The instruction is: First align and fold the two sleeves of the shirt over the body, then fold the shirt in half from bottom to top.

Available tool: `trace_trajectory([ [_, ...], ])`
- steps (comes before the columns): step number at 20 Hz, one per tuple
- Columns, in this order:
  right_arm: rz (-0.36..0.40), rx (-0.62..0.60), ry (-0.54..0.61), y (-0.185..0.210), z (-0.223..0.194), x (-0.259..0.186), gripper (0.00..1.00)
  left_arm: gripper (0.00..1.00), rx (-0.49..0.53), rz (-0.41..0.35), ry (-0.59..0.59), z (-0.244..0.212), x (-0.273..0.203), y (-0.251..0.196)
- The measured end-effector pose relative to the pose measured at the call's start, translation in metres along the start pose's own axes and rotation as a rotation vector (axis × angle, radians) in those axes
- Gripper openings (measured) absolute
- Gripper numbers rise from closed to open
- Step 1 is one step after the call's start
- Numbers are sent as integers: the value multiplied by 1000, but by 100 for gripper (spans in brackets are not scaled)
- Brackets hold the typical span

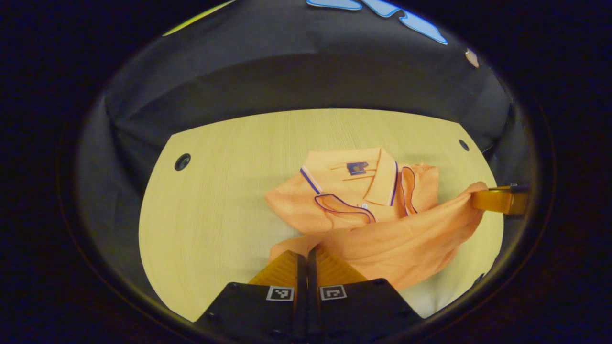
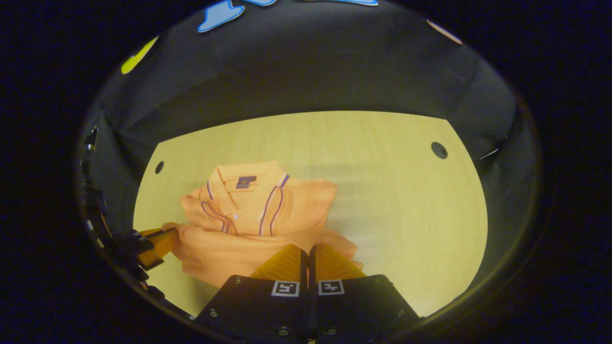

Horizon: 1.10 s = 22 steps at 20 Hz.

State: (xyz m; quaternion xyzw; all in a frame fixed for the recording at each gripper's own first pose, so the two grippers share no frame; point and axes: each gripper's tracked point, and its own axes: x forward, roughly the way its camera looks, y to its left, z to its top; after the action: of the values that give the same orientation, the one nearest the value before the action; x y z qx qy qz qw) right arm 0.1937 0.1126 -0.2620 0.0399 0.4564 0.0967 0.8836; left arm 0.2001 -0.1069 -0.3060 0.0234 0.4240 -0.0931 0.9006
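Note:
An orange polo shirt [image 1: 354, 191] with purple-trimmed collar and cuffs lies on the wooden table [image 1: 215, 191], both sleeves folded over its chest. Its bottom hem [image 1: 397, 243] is raised off the table and stretched between the two grippers. My left gripper [image 1: 307, 251] is shut on one hem corner. The right gripper [image 1: 478, 198] pinches the other corner at the right of the left gripper view. In the right gripper view, the right gripper [image 2: 308, 251] is shut on the hem of the shirt [image 2: 258, 200], and the left gripper [image 2: 165, 239] holds the far corner at the left.
The table [image 2: 406, 200] has round cable holes [image 1: 182, 162] [image 1: 464, 145] [image 2: 439, 150] near its back corners. Black cloth walls surround it. Bare tabletop lies behind and beside the shirt.

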Motion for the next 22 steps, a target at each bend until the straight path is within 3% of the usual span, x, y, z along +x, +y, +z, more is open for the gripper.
trace_trajectory([
  [7, 5, 37, -34, 5, 38, 63, 0, 5, 50, 13, -48, 16, 59, 5],
  [12, -14, 77, -72, -2, 54, 98, 0, 5, 31, 8, -171, 41, 76, 1],
  [21, -21, 73, -59, -4, 48, 118, 0, 7, 67, 27, -177, 41, 82, 2],
  [22, -19, 70, -58, -3, 47, 117, 4, 10, 83, 27, -175, 40, 83, 2],
])
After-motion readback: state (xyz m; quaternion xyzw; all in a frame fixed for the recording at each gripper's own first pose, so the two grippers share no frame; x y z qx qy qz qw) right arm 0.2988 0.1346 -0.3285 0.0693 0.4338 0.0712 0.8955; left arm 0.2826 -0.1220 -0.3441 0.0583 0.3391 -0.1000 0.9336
